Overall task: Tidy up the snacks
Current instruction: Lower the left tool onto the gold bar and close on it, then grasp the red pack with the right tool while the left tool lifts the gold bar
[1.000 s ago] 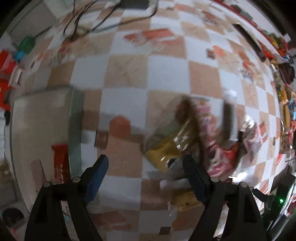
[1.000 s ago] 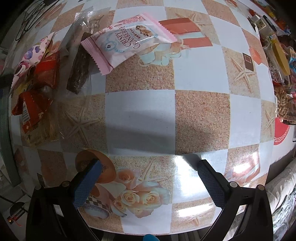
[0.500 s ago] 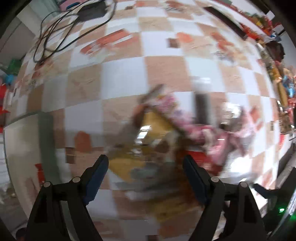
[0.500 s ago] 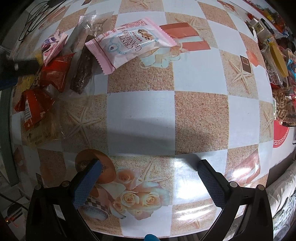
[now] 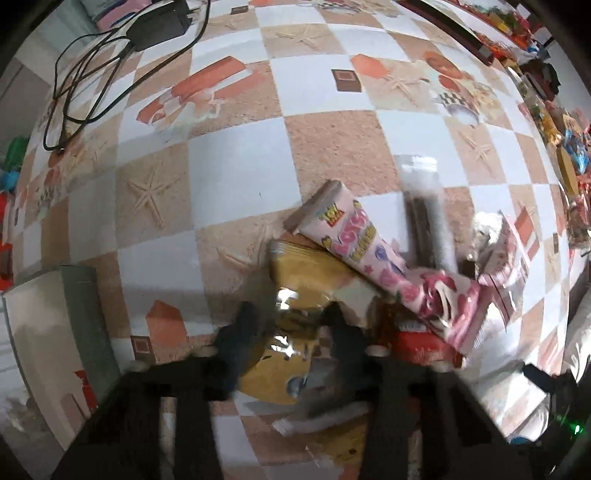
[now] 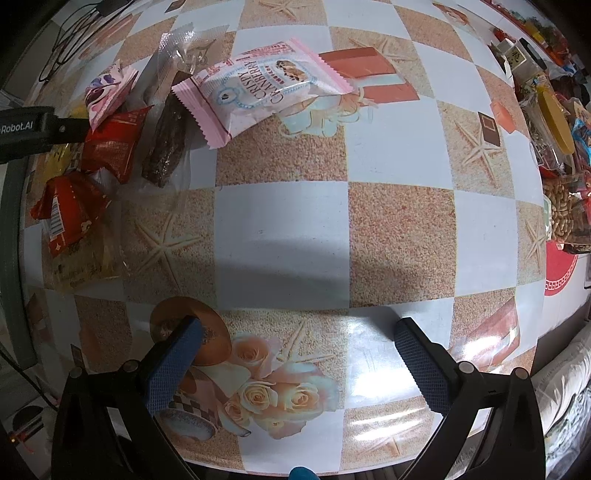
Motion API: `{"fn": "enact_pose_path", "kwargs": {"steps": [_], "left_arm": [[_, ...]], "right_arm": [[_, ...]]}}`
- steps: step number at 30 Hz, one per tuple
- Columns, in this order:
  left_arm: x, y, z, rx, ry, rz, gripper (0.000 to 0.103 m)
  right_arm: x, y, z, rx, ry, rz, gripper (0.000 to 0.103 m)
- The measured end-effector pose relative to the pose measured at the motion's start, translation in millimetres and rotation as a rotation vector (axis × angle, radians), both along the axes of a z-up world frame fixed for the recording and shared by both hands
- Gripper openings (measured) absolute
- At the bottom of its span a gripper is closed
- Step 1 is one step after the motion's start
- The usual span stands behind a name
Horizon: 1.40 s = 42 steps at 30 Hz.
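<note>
A pile of snacks lies on the checkered tablecloth. In the left wrist view my left gripper (image 5: 291, 317) straddles a yellow packet (image 5: 310, 277), its jaws half closed and blurred. A pink Toy Story packet (image 5: 384, 266) lies over it, with a dark bar in clear wrap (image 5: 424, 221) and a red packet (image 5: 421, 343) beside. In the right wrist view my right gripper (image 6: 295, 332) is open and empty above bare cloth. The pink cranberry packet (image 6: 262, 88), dark bar (image 6: 168, 140), red packets (image 6: 110, 147) and the left gripper's body (image 6: 29, 129) show at upper left.
A grey box (image 5: 55, 332) stands at the table's left edge. Black cables and a power adapter (image 5: 155, 22) lie at the far left. More packets and a bag of peanuts (image 6: 561, 210) crowd the right edge. The near table edge (image 6: 295, 469) is just below my right gripper.
My left gripper has swung right from the grey box to the snack pile and its jaws have narrowed around the yellow packet. My right gripper has held still.
</note>
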<state>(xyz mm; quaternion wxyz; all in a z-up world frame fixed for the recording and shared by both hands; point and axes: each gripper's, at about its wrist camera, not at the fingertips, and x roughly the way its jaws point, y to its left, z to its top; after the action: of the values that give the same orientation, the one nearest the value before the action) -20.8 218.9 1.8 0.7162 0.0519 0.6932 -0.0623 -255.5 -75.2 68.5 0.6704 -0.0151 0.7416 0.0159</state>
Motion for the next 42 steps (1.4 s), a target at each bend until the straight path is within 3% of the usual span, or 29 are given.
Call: {"fn": "enact_pose_path", "kwargs": {"steps": [11,20,23,25,30,36,38,40,42], "left_arm": [[-122,50,-3,-0.026,0.11,0.111,0.025],[-161,61,-8,-0.001,0.132,0.098,0.026],[-164,48,-14,0.0,0.13,0.092,0.027],[-134,47,-4,0.0,0.129,0.09,0.028],[-133,46,3,0.025,0.111,0.08,0.04],[-143,54,5,0.015,0.131,0.102,0.041],[-146,55,4,0.014,0.131,0.102,0.041],[-148,57,6,0.01,0.128,0.104,0.041],[-149,57,7,0.011,0.127,0.097,0.041]], "right_arm": [[17,-3,-7,-0.001,0.036,0.006,0.103],[32,0,-14,-0.001,0.076,0.017,0.103],[44,3,-19,-0.002,0.164,0.067,0.103],[50,5,-17,0.036,0.198,0.087,0.103],[69,21,22,0.148,0.068,0.112,0.103],[101,62,37,0.198,-0.001,0.173,0.103],[107,78,35,0.2,0.002,0.215,0.091],[108,95,26,0.197,0.038,0.262,0.07],[106,106,19,0.196,0.066,0.282,0.064]]}}
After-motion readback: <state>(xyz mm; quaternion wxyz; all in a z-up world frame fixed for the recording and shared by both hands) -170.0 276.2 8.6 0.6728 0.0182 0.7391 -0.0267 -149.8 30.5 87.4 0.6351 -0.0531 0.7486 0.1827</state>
